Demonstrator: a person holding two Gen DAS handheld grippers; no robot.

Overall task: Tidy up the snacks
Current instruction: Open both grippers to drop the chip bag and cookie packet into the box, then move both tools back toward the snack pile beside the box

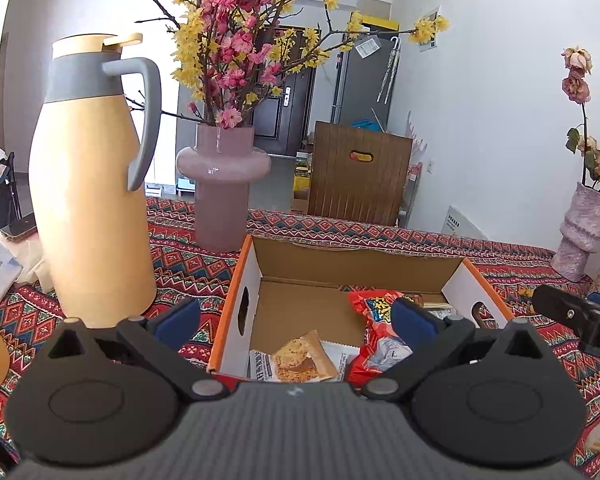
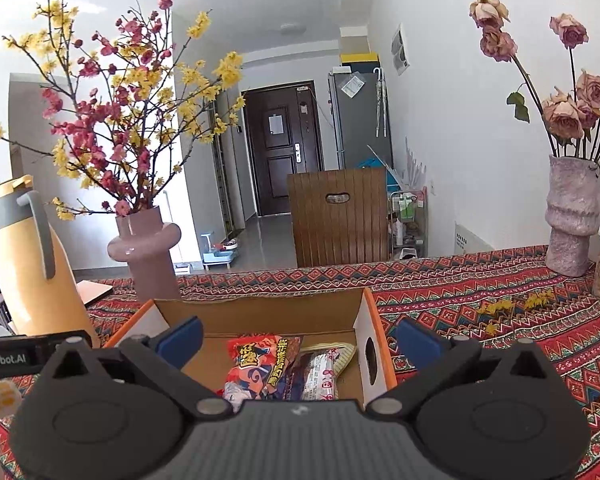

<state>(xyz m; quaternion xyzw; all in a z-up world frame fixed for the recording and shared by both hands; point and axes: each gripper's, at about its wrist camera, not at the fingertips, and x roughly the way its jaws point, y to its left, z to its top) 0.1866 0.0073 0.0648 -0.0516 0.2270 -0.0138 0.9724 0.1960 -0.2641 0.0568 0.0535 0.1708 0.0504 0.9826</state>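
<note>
My left gripper (image 1: 296, 320) is spread wide and holds nothing, poised over the near edge of the cardboard box (image 1: 256, 264). My right gripper (image 2: 298, 338) is likewise apart and empty above the same box. Inside lie a red snack packet (image 2: 256, 364), a white-and-pink wrapped snack (image 2: 320, 376) touching it, and a biscuit packet (image 1: 304, 360). The box rests on the patterned bench (image 2: 480, 300), near a yellow thermos (image 1: 88, 184) and a pink vase (image 1: 222, 184).

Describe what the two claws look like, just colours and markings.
Both look alike: the left claw and right claw have matte black linkage arms with silver pivot pins, blue pads and a ribbed dark grey body. White lettering marks the left claw's side.
</note>
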